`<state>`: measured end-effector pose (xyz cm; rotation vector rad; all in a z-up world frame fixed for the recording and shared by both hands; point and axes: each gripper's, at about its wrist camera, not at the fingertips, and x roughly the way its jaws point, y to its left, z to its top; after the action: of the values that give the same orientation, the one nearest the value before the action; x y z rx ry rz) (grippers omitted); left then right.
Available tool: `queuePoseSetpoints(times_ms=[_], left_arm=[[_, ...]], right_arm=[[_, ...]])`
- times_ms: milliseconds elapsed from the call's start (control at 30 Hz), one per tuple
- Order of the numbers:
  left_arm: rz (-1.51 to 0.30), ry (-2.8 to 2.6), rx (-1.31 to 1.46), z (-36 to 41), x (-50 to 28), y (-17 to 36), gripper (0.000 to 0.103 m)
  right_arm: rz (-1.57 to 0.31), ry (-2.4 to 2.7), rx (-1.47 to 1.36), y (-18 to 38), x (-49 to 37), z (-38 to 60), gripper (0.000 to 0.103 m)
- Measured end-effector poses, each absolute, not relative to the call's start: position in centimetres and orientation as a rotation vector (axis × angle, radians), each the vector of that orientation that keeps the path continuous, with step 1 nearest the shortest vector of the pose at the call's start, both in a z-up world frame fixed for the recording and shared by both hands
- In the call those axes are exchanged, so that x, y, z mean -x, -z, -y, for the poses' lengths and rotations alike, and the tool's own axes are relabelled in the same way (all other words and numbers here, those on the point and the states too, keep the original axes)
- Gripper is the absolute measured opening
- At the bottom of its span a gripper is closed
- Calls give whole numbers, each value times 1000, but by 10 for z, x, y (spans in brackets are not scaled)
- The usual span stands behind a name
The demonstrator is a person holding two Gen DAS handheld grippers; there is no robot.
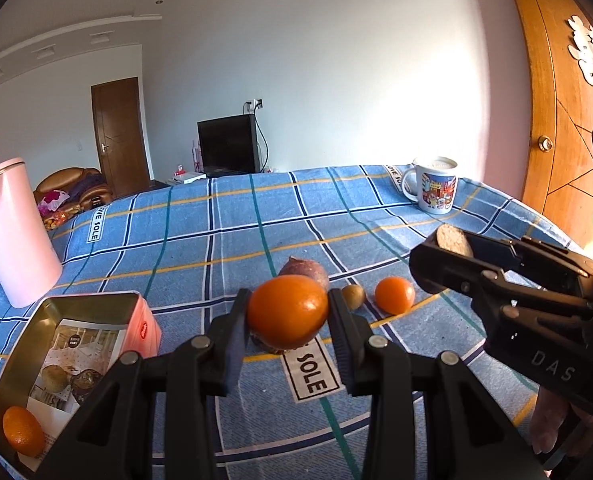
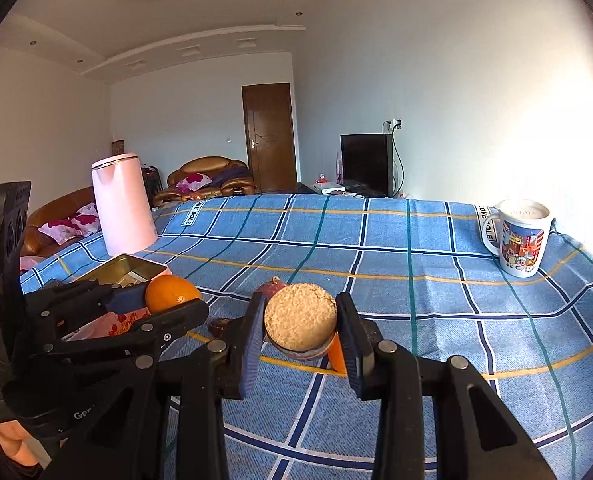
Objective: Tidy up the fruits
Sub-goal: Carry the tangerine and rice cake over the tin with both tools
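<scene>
My left gripper (image 1: 288, 316) is shut on an orange (image 1: 287, 312) and holds it above the blue plaid cloth (image 1: 256, 224); the orange also shows in the right wrist view (image 2: 171, 293). My right gripper (image 2: 301, 322) is shut on a round tan sandwich biscuit (image 2: 300, 317), also seen in the left wrist view (image 1: 453, 239). On the cloth lie a second orange (image 1: 394, 295), a small brown-green fruit (image 1: 354, 295) and a purple-brown fruit (image 1: 308, 270). An open tin box (image 1: 62, 356) at the lower left holds one orange (image 1: 22, 431).
A pink kettle (image 1: 12, 232) stands at the left behind the tin. A printed mug (image 1: 434, 185) stands at the far right corner of the cloth. A wooden door (image 1: 564, 120) is at the right. A sofa and a TV are beyond the table.
</scene>
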<state>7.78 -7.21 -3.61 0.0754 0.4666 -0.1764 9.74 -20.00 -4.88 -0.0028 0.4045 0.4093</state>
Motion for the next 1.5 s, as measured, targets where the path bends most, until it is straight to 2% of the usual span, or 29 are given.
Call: queuePoseSetpoints(times_ms=[533,767,1167,1500], left_arm=[[-400,177,-74,65,-63,30,39],[-390,139,-33,34,-57,24,39],[-403,-39,46,-72,-49,15,39],[-469,-120,94,-131,-53,33,39]], right_arm=[[-333,-384,50,43,-84,195,37],[-363,-419,64,40,-90,175,37],[-436,-679,91,30,-97,67,37],[-564,-801,204,54,-101,-24,37]])
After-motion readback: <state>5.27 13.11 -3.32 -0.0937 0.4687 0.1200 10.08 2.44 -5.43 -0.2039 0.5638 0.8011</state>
